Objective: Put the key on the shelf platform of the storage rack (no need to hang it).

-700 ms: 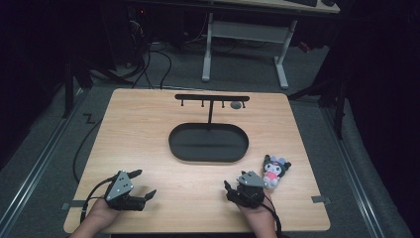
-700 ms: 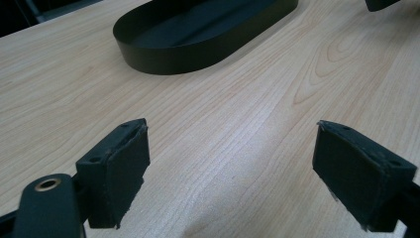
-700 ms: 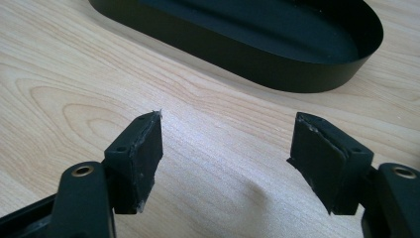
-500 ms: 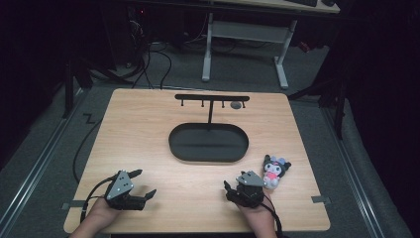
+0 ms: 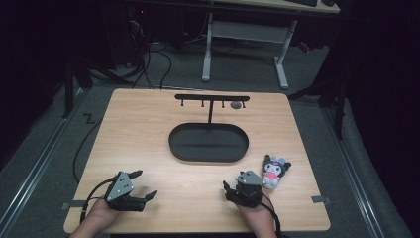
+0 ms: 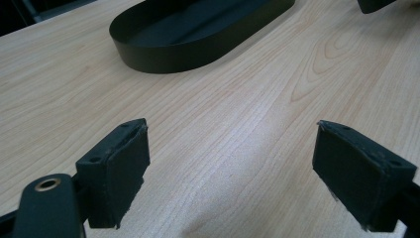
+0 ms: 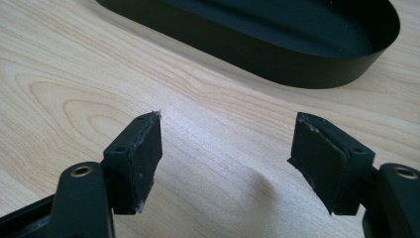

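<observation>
Holding both grippers low over the table [image 5: 148, 134], you are keeping each pair of jaws apart on nothing. Your right gripper [image 5: 233, 191] is sitting just beside the plush toy [image 5: 273, 171], which is lying near the black oval tray [image 5: 208, 143], its head pointing away from you. No writing is readable anywhere. Your left gripper [image 5: 142, 186] is resting well apart from the tray.

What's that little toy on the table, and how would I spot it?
Start at the black oval tray mid-table. Just off its right end, beside the right claw, lies a small plush doll. It is the sole soft, pink-and-white thing there.
</observation>
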### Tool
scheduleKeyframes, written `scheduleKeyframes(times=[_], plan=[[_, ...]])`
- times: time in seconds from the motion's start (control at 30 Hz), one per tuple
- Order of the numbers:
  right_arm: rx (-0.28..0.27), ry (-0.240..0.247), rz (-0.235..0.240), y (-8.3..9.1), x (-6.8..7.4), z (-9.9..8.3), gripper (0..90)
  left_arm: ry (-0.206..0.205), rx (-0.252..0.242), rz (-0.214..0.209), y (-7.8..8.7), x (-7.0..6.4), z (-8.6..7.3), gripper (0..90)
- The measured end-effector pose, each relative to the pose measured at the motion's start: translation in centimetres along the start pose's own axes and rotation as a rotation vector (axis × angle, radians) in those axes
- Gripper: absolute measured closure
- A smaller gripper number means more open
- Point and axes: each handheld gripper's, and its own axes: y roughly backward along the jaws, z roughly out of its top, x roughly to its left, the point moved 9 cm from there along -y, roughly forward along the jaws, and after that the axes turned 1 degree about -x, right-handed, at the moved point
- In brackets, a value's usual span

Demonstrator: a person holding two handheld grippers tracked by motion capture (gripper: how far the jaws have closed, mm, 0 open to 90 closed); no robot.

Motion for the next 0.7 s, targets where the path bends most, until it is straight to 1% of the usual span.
scheduleKeyframes(times=[0.1, 0.17, 0.27, 0.37, 0.4, 0.53, 0.6, 0.67, 0.7], plan=[[0.005, 0.007, 0.009, -0.04, 0.06, -0.02, 26.8, -0.001, 0.000, 0.001, -0.01, -0.01, 0.00, 15.5], [0.013, 0.000, 0.033, -0.02, 0.10, -0.10, 24.3, -0.003, 0.001, 0.001, -0.02, -0.02, 0.00, 15.5], [0.028, 0.009, 0.047, 0.06, 0.02, -0.38, 22.6, -0.002, 0.001, 0.001, -0.02, -0.01, 0.00, 15.5], [0.036, 0.001, 0.061, 0.10, 0.05, -0.40, 22.7, -0.001, 0.001, 0.000, -0.03, -0.03, 0.00, 15.5], [0.051, -0.001, 0.065, 0.13, 0.14, -0.43, 22.5, -0.001, 0.002, 0.000, -0.04, -0.03, 0.00, 15.5], [0.066, 0.014, 0.060, 0.17, 0.29, -0.43, 22.3, -0.002, 0.002, -0.001, -0.04, -0.02, 0.00, 15.5], [0.082, 0.015, 0.041, 0.18, 0.37, -0.39, 20.5, -0.004, 0.002, -0.003, -0.03, -0.05, 0.00, 15.5], [0.094, 0.019, 0.035, 0.19, 0.44, -0.30, 20.2, -0.006, 0.002, -0.006, -0.04, -0.10, 0.00, 15.5], [0.121, 0.035, 0.019, 0.22, 0.38, -0.23, 20.1, -0.008, 0.002, -0.008, -0.05, -0.12, 0.01, 15.5]])
